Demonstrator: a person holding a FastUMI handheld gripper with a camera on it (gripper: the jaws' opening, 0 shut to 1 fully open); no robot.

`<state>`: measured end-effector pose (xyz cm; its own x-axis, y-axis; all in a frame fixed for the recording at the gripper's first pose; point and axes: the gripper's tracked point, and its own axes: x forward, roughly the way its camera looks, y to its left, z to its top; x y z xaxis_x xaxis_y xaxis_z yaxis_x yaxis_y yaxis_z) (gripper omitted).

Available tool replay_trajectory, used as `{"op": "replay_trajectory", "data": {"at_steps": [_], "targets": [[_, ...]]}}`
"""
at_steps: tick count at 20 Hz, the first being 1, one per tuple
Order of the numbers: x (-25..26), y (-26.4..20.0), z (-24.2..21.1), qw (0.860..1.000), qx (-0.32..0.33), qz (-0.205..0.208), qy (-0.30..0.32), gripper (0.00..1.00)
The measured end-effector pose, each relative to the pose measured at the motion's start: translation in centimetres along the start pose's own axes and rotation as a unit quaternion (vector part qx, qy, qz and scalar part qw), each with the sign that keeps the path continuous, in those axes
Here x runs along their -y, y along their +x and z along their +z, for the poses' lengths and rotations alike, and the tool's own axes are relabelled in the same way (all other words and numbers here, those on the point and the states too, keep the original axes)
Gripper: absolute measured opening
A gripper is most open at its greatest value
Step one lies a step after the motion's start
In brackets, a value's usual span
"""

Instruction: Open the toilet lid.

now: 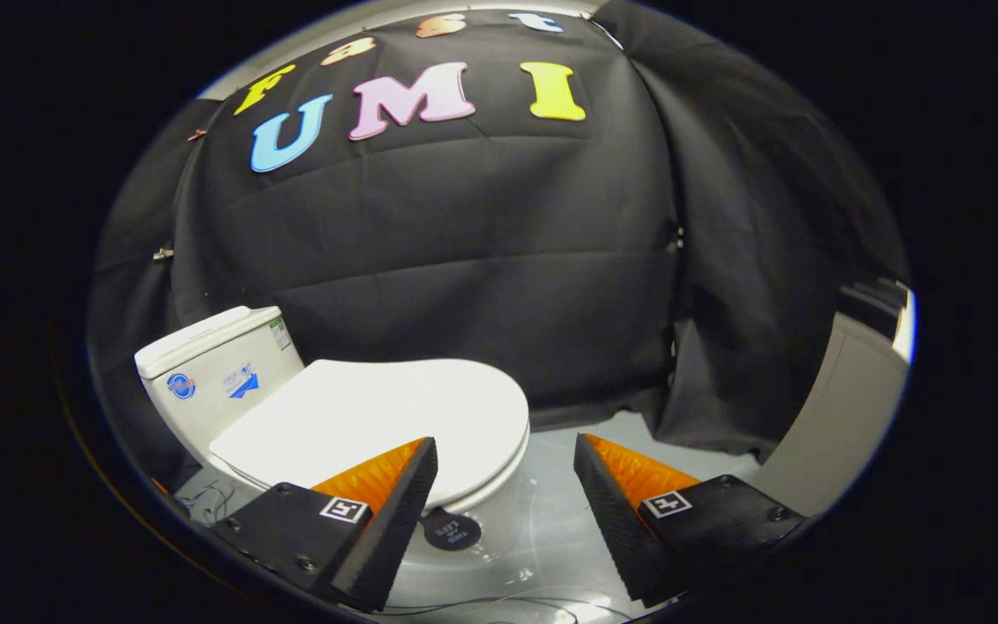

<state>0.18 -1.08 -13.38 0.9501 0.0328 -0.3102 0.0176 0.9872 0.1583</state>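
Black cloth wall behind closed toilet lid (378,416); gripper (506,455) jaws wide apart, empty.

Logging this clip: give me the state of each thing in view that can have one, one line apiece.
Toilet lid: down, closed flat over the seat.
Tank cover: in place on top of the tank.
Gripper: jaws wide open, holding nothing; the lid's front edge lies by one jaw, with no contact I can confirm.
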Motion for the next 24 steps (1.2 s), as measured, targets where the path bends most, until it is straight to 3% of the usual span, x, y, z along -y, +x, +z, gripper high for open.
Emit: {"op": "replay_trajectory", "data": {"at_steps": [4, 9, 10, 11, 15, 18, 20, 24], "targets": [[0.3, 0.6, -4.0, 0.995, -0.059, 0.009, 0.074, 0.99], [-0.1, 0.9, -7.1, 0.968, -0.11, 0.024, 0.226, 0.96], [0.2, 1.1, -7.8, 0.961, -0.115, 0.023, 0.25, 0.91], [0.0, 1.2, -8.3, 0.952, -0.126, 0.029, 0.276, 0.77], [-1.3, 1.5, -9.1, 0.911, -0.146, 0.056, 0.382, 0.77], [-1.5, 1.6, -9.9, 0.891, -0.149, 0.059, 0.425, 0.76], [-1.4, 1.9, -10.0, 0.879, -0.147, 0.064, 0.449, 0.47], [-2.2, 2.0, -9.6, 0.863, -0.144, 0.088, 0.477, 0.48]]}}
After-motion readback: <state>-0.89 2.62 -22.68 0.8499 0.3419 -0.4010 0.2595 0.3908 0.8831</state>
